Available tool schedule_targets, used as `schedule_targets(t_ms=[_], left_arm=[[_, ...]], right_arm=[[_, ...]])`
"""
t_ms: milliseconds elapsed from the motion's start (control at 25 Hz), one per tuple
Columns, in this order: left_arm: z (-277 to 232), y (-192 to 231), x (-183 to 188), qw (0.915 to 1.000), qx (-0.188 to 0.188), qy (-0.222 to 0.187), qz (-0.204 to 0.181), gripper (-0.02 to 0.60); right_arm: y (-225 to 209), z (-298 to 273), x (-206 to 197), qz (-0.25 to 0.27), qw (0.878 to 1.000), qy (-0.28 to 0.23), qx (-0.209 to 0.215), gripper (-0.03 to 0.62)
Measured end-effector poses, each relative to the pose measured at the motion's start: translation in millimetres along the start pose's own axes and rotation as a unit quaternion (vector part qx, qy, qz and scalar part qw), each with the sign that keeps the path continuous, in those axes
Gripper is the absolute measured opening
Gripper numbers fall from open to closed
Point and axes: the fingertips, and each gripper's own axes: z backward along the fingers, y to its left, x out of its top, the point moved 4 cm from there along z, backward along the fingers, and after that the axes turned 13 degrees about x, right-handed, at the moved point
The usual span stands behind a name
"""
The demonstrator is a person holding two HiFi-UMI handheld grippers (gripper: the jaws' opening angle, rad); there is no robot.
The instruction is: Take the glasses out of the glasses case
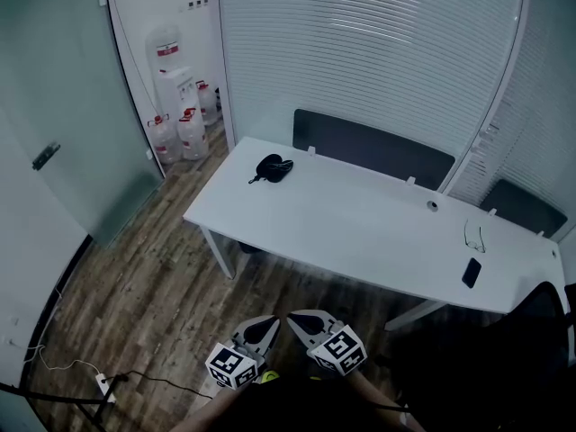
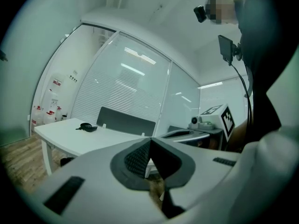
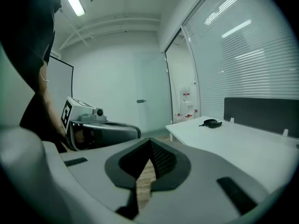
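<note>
Resting on white table (image 1: 360, 223): glasses case (image 1: 271, 168), glasses (image 1: 474, 237), phone (image 1: 471, 272).

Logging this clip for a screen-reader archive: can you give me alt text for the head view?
The left gripper and right gripper hang low, jaws shut, well short of a white table. A black glasses case lies at the table's left end; a pair of glasses and a dark phone lie near its right end.

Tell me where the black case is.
Head view: the black case lies near the white table's far left corner, left of the dark partition.
</note>
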Motion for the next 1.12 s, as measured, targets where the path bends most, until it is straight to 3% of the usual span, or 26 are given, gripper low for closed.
schedule_targets(t_ms=[360,640,1120], left_arm=[[10,9,-6,0.9997,0.013,-0.002,-0.02,0.006],[18,17,-15,0.9997,0.011,0.02,0.007,0.008],[34,21,-16,0.9996,0.017,0.021,0.005,0.008]], right_arm=[[4,-2,3,0.008,0.999,-0.027,-0.03,0.015],[11,-12,-4,-0.014,0.999,-0.025,-0.039,0.017],[19,-22,-9,-0.024,0.998,-0.022,-0.048,0.017]])
